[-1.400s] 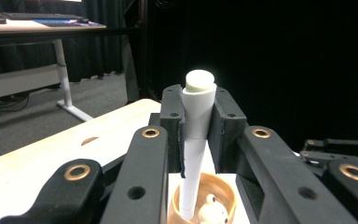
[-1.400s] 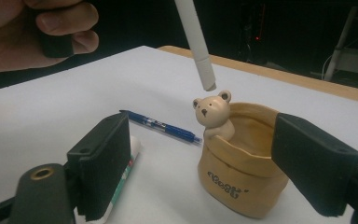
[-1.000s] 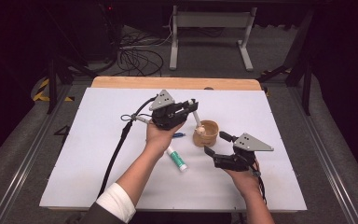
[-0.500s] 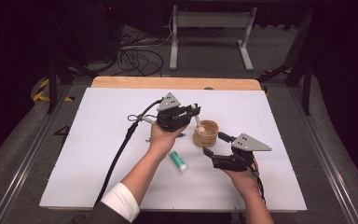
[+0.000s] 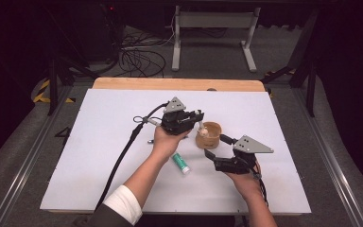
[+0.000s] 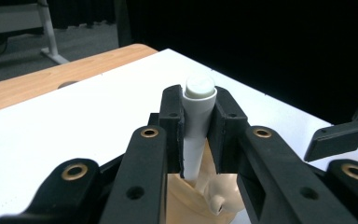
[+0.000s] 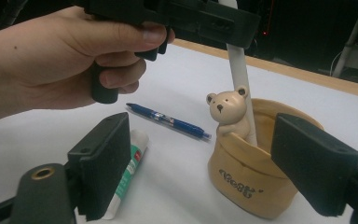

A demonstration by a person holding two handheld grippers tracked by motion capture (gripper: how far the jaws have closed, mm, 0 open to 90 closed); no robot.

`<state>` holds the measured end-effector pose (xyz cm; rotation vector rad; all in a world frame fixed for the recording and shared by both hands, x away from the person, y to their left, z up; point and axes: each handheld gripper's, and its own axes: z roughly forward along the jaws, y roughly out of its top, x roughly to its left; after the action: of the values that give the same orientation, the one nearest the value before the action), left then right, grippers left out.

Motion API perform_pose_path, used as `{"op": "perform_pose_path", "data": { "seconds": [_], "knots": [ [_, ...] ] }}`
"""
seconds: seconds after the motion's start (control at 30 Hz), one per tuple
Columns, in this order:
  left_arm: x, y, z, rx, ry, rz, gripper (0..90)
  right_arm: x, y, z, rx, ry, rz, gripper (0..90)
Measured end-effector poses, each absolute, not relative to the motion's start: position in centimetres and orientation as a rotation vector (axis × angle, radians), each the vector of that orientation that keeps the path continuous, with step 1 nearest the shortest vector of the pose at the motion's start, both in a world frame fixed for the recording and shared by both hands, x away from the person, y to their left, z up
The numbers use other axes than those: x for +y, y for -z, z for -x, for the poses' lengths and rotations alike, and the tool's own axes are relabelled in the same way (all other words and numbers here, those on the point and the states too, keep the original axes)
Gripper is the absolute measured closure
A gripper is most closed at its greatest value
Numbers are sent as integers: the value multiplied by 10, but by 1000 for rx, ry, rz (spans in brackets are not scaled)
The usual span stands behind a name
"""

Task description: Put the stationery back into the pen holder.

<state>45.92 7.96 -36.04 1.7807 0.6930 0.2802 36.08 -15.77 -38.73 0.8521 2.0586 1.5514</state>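
White tube (image 6: 196, 126) pinched in my left gripper (image 6: 198, 116), lower end already inside the bear cup (image 7: 256, 175). Right gripper (image 7: 214, 163) wide, empty. Glue stick (image 5: 180, 162) and pen (image 7: 168, 120) remain on the table (image 5: 99, 142), likely next.

A big white table (image 5: 99, 156) has a wooden edge (image 5: 177, 84) at its far side. Behind it, black cables (image 5: 139, 59) lie on grey floor (image 5: 208, 56) beside white metal legs (image 5: 212, 28). The room beyond is dark.
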Motion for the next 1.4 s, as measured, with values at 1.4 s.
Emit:
{"op": "perform_pose_path", "data": {
  "seconds": [1.4],
  "knots": [
    [71, 377, -465, 716, -286, -1852, 746, -155, 389, -361, 2072, -1545, -848, 215]
  ]
}}
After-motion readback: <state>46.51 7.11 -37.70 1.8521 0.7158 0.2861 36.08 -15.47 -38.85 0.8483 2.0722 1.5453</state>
